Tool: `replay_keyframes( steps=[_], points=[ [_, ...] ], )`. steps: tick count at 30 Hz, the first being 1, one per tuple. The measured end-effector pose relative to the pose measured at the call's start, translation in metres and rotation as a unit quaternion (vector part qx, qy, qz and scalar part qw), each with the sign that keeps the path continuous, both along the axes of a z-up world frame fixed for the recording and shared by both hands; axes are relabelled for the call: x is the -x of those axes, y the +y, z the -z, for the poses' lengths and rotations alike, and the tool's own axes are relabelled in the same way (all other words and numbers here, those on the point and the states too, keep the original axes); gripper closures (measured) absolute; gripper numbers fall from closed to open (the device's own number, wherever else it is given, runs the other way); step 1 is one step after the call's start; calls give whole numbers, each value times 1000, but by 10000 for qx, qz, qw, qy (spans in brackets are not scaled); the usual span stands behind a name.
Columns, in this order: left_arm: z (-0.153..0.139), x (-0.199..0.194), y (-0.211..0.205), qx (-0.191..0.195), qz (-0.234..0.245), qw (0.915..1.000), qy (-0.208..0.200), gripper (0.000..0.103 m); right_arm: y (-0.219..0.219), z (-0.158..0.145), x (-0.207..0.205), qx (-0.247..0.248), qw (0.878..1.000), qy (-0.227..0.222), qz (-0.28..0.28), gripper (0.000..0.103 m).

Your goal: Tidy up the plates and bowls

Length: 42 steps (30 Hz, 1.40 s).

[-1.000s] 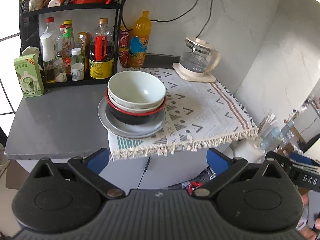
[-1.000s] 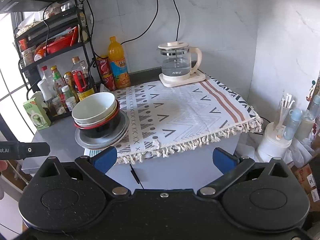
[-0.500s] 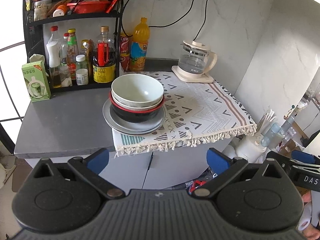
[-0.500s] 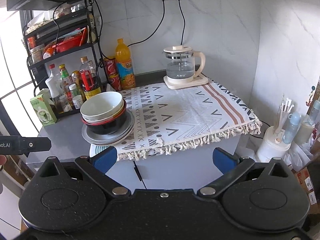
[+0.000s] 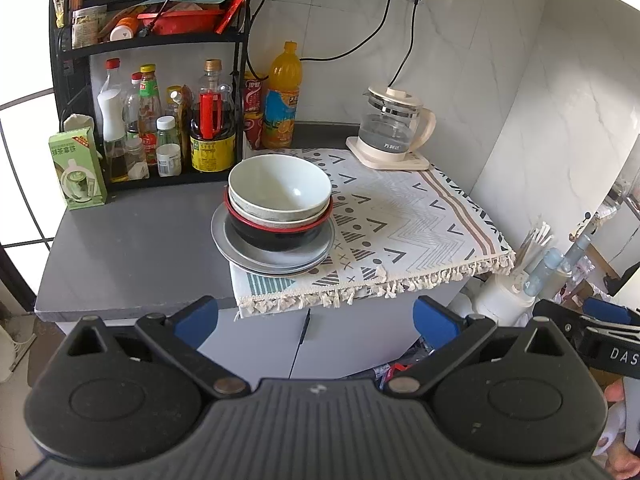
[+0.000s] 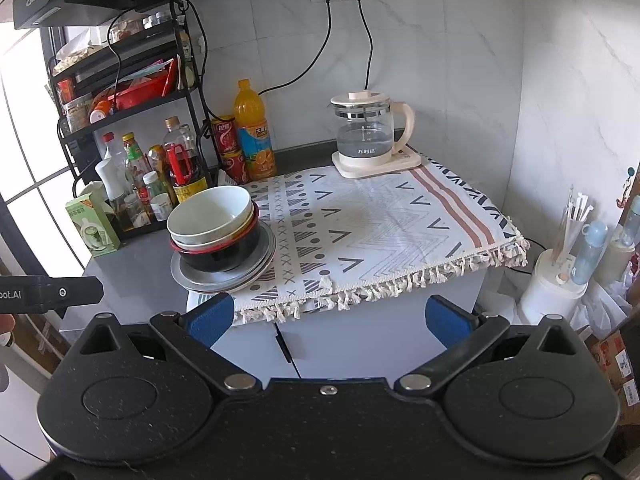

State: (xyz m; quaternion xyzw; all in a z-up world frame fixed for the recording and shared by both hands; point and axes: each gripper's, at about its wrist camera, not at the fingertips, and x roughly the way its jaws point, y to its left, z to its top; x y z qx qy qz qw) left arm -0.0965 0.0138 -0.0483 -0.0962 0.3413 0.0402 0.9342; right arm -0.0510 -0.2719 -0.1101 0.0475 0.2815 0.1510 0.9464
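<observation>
Stacked bowls and plates on a kitchen surface, seen from two hand-held grippers with nothing in them.

The left gripper (image 5: 316, 320) and right gripper (image 6: 328, 318) both hang in front of the surface (image 5: 132, 248), well short of it, jaws spread wide. A pale bowl (image 5: 280, 186) sits nested in a second pale bowl and a black bowl with a red rim (image 5: 276, 236), all on grey plates (image 5: 276, 258). The stack straddles the left edge of a patterned cloth (image 5: 400, 224). A glass kettle (image 5: 390, 130) stands at the cloth's far corner; a bottle rack (image 5: 160, 120) is behind the stack.
</observation>
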Motion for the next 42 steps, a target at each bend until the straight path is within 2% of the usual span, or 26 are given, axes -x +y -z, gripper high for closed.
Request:
replay_keyframes(
  steps=[42],
  points=[
    [-10, 8, -10, -94, 67, 9999, -101, 0, -10, -7, 3, 10, 9998, -167, -82, 0]
  ],
)
